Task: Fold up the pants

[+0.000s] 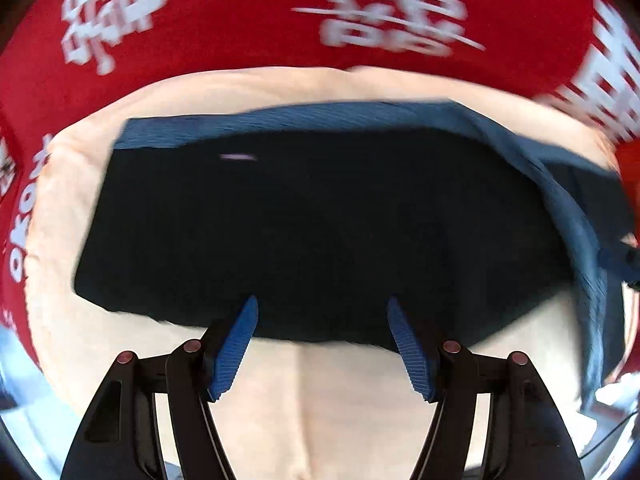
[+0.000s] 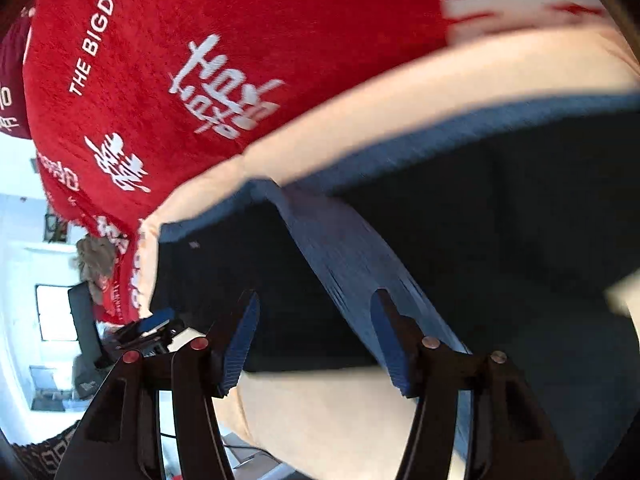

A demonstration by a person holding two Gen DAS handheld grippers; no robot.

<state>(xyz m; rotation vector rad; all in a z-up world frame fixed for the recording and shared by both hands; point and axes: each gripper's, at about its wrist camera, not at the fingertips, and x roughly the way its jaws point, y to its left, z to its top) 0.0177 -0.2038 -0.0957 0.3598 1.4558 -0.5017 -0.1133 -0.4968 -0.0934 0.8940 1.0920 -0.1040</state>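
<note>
Pants [image 1: 312, 232], dark navy, lie folded into a broad block on a cream cloth [image 1: 320, 400]. Cream cloth sits on a red blanket [image 1: 240, 20] printed with white lettering; the blanket shows beyond the far edge of the pants and off to both sides.

Left wrist view: left gripper [image 1: 322, 312] has its fingers spread wide, nothing between them. Blue ribbed pads [image 1: 236, 352] hover at the near edge of the pants; whether the tips touch the fabric cannot be told. A lighter blue band runs along the far edge of the pants and continues down their right side as a raised fold.

Right wrist view: right gripper [image 2: 316, 308] also spread, pinching nothing. A lighter blue fold of the pants [image 2: 348, 264] slants across the dark fabric toward the right-hand finger [image 2: 390, 344], which overlaps it; contact unclear. Left-hand finger lies over the dark part near the pants' near edge. Cream cloth [image 2: 440, 92] shows beyond and in front of the pants, red blanket [image 2: 200, 40] farther beyond. Both views motion-blurred.
</note>
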